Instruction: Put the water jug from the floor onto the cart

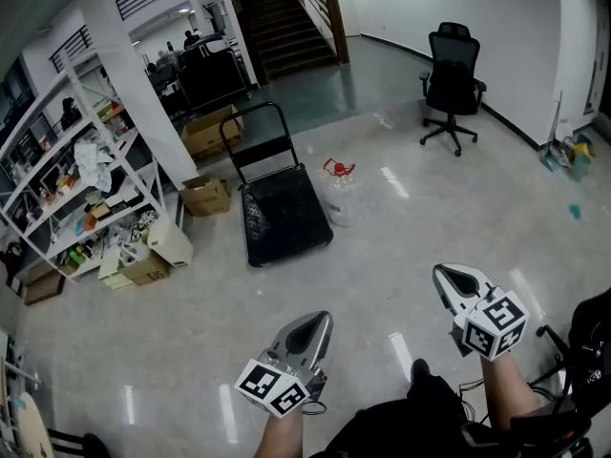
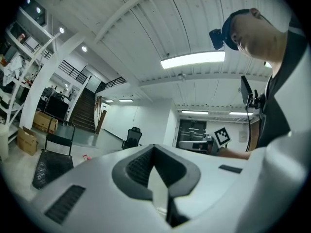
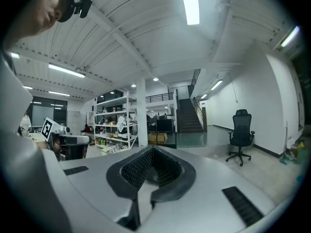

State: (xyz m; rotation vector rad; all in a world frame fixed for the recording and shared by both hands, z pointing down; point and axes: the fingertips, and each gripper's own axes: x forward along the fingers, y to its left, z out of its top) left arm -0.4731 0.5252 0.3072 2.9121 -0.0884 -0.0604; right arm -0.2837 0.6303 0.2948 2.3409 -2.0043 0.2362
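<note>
The fingers (image 2: 137, 166) of the left gripper (image 1: 307, 337) are closed flat against each other with nothing between them, and the right gripper (image 1: 458, 284) likewise has its fingers (image 3: 136, 170) pressed together and empty. Both grippers hang over the floor (image 1: 430, 218), touching nothing and well apart from the jug (image 1: 341, 194). The clear jug with its red cap stands upright on the floor just beside the right edge of the black cart (image 1: 283, 216).

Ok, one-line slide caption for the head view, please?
Left gripper and right gripper, both shut and empty, short of the water jug on the floor beside the cart.
</note>
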